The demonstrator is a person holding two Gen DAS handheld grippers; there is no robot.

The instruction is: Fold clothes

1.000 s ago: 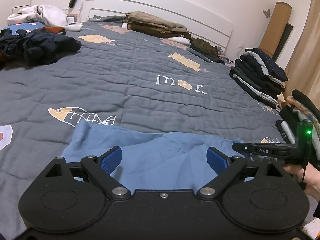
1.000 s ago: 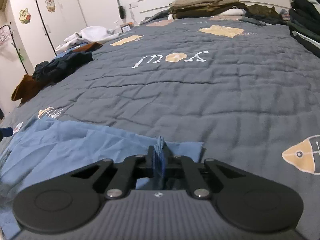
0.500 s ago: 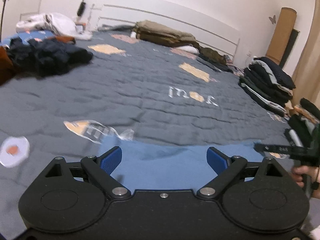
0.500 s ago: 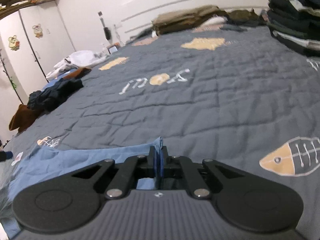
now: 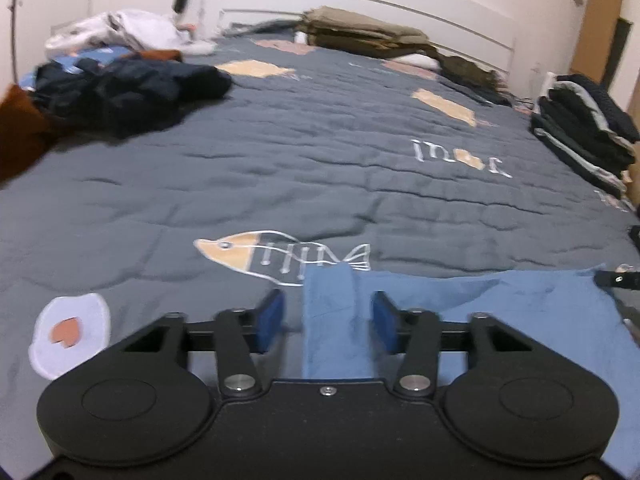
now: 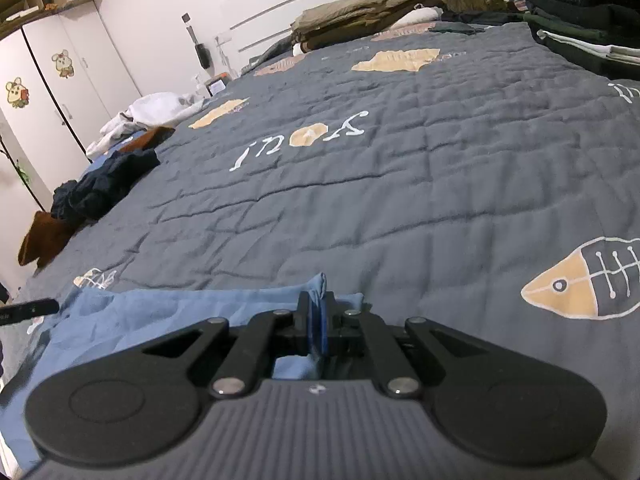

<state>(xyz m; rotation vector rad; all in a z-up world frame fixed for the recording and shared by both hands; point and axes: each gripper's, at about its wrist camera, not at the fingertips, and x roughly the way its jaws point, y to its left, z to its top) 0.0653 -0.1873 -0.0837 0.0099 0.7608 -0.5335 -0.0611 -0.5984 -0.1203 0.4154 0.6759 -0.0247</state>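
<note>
**A bedroom with white walls**

A wide bed (image 6: 440,168) under a grey quilt filled the room. A white slatted headboard (image 5: 360,4) stood at its far edge, and a white wardrobe (image 6: 60,80) bore cartoon stickers.

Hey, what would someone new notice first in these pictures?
The blue garment lies at the near edge of the grey quilt, pinched in the shut right tongs. The left tongs are closing around a raised fold, pads not yet touching. Folded dark clothes are stacked at the right.
</note>
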